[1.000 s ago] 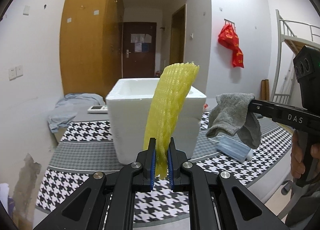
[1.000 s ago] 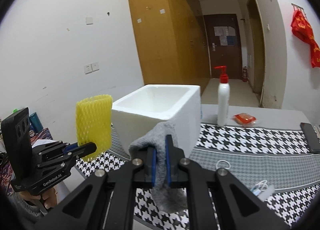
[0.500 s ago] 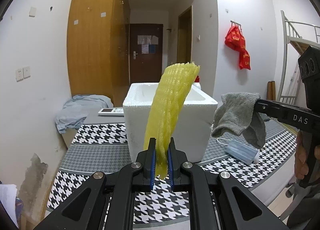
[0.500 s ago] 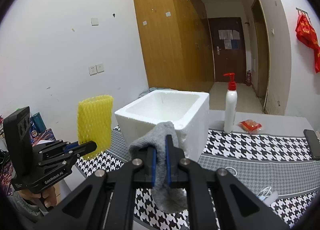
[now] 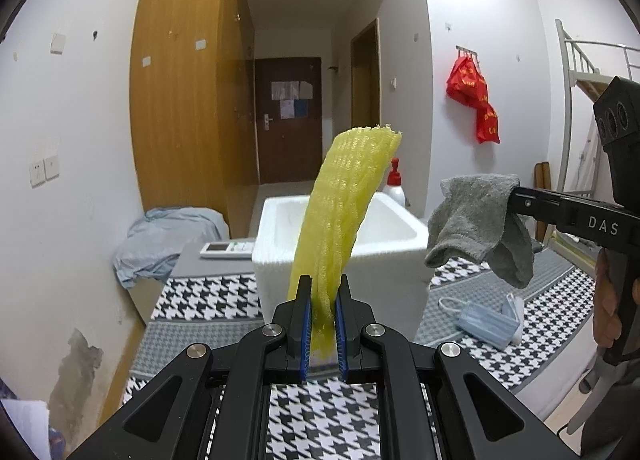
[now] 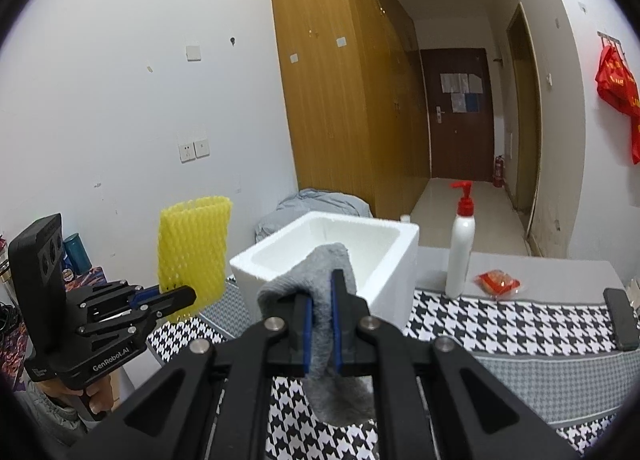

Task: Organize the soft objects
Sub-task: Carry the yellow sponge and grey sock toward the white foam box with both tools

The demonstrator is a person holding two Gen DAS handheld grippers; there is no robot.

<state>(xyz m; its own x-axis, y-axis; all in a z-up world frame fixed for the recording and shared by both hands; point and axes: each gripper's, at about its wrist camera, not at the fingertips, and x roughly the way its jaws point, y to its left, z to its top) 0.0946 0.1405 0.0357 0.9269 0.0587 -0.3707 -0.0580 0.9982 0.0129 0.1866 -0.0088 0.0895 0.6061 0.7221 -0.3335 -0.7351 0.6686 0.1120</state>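
My left gripper [image 5: 322,292] is shut on a yellow foam net sleeve [image 5: 345,208], which stands up out of the pads in front of the white foam box [image 5: 396,260]. In the right wrist view the same sleeve [image 6: 195,244] and left gripper [image 6: 188,294] show at the left of the box [image 6: 396,256]. My right gripper [image 6: 320,292] is shut on a grey sock [image 6: 340,384] that droops below the pads, just before the box's near wall. From the left wrist view the sock [image 5: 476,224] hangs from the right gripper [image 5: 514,196] beside the box.
A houndstooth cloth [image 6: 500,324] covers the table. On it lie a blue face mask [image 5: 486,320], a white pump bottle [image 6: 460,248], a red packet [image 6: 497,281], a remote [image 5: 226,249] and a dark object [image 6: 620,320] at the right edge. A grey-blue cloth heap [image 5: 168,236] lies behind.
Both grippers have risen with their loads; the box's open top now shows more from above, and the sleeve and sock sit higher against it.
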